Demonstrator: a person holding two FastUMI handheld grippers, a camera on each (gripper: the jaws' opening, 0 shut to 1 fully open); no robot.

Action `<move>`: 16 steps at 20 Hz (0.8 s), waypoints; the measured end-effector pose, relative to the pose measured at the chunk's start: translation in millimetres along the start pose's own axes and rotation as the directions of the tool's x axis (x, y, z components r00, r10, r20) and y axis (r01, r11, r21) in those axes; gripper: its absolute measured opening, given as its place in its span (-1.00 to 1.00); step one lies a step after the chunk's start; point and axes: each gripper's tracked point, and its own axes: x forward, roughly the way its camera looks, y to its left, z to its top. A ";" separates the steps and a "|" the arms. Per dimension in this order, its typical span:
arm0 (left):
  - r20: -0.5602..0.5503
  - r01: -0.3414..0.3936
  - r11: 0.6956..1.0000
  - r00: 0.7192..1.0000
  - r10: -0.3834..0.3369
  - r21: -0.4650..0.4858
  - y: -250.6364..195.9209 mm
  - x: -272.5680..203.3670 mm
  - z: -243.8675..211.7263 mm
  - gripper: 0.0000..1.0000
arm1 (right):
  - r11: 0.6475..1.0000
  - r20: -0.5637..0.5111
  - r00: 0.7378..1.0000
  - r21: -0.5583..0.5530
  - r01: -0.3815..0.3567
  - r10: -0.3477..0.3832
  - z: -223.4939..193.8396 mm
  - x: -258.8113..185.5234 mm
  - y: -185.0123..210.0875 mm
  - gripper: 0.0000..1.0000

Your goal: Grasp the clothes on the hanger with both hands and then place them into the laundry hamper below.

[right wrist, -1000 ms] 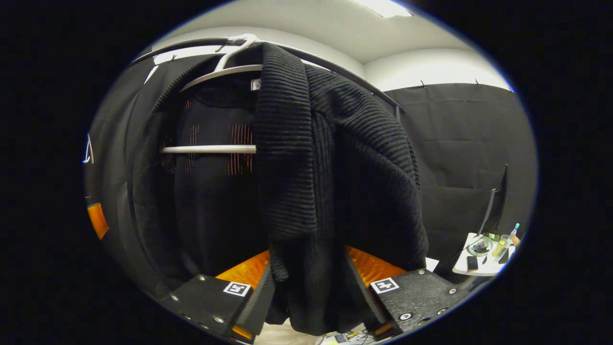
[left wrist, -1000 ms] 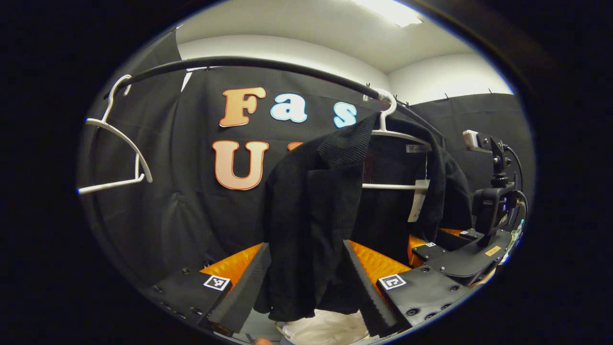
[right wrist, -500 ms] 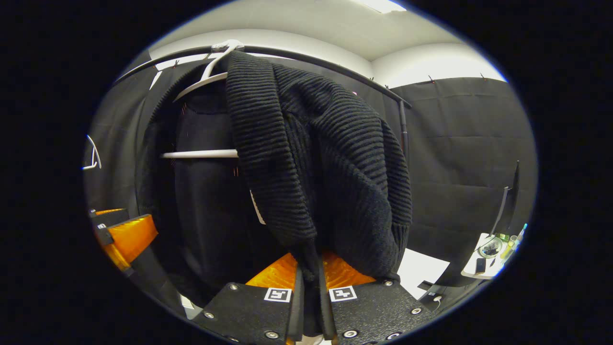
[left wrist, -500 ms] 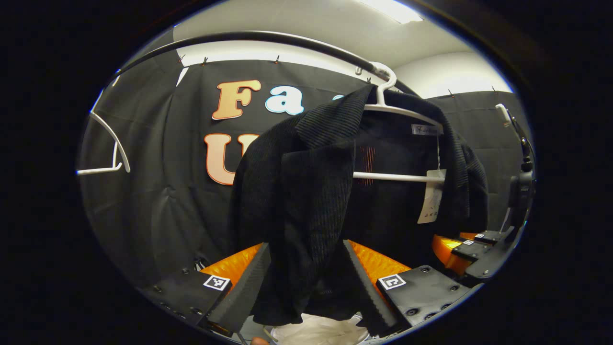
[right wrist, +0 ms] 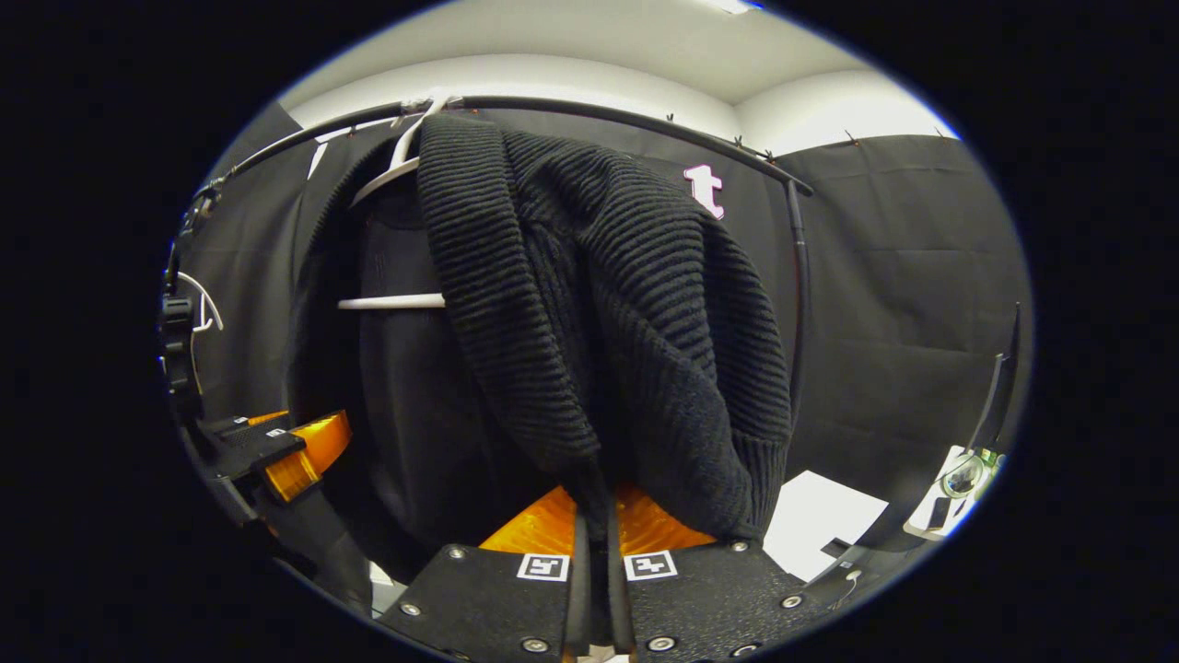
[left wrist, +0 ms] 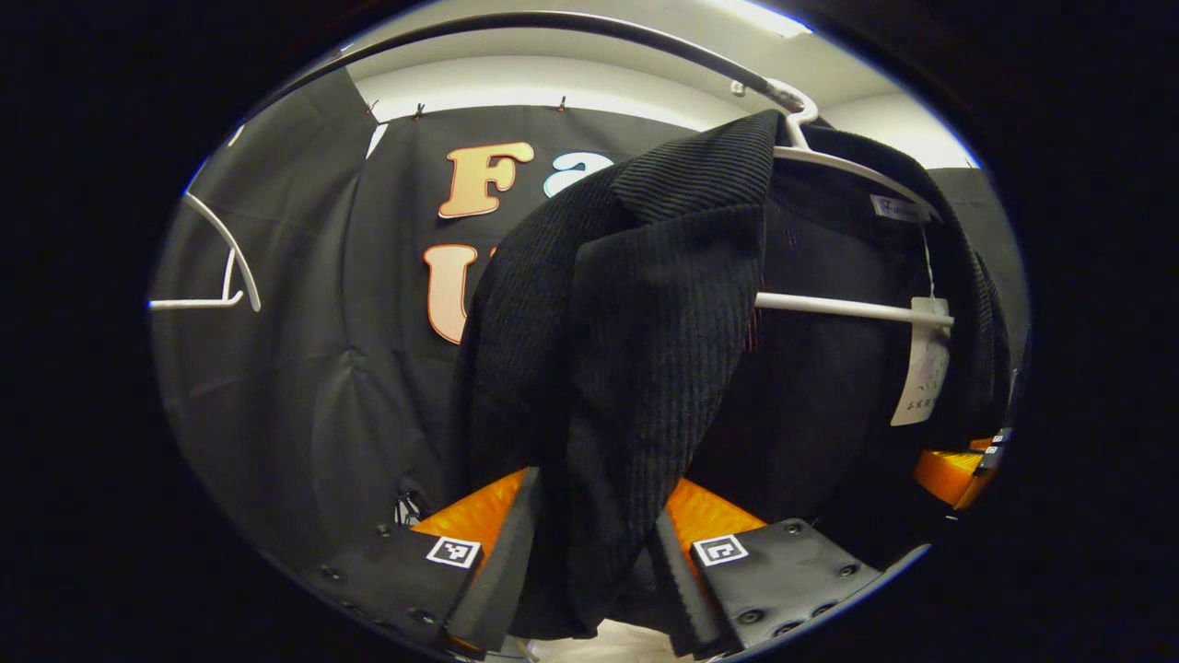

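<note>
Both tongs flank the black cardigan (right wrist: 599,304): right tongs (right wrist: 597,589) pinch its hem, left tongs (left wrist: 589,562) stand spread.

Recording booth, black cloth walls (right wrist: 884,276), clothes rail (right wrist: 626,110)

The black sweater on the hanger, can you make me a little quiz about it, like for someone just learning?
1. True or false: the right gripper has its fingers pinched together on the black sweater.
2. What colour is the hanger under the sweater?
3. The left gripper fingers are: A) spread with sweater cloth between them, B) gripping the rail.

Key: 1 true; 2 white; 3 A.
</note>
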 end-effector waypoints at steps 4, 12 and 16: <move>-0.001 -0.028 0.999 1.000 0.028 0.019 9.9 -0.4 1.9 -0.18 | 0.999 -0.016 0.999 -0.010 -0.040 0.040 1.9 -9.4 -0.7 -0.85; -0.032 -0.056 0.998 0.998 0.056 -0.001 37.1 -18.7 19.3 -0.84 | 0.997 -0.029 0.997 -0.005 -0.076 0.075 18.2 -39.9 -29.2 -0.89; 0.003 -0.090 0.996 0.996 0.090 -0.017 61.6 -34.9 51.1 -0.84 | 0.998 -0.022 0.997 -0.005 -0.068 0.068 38.6 -54.4 -45.4 -0.90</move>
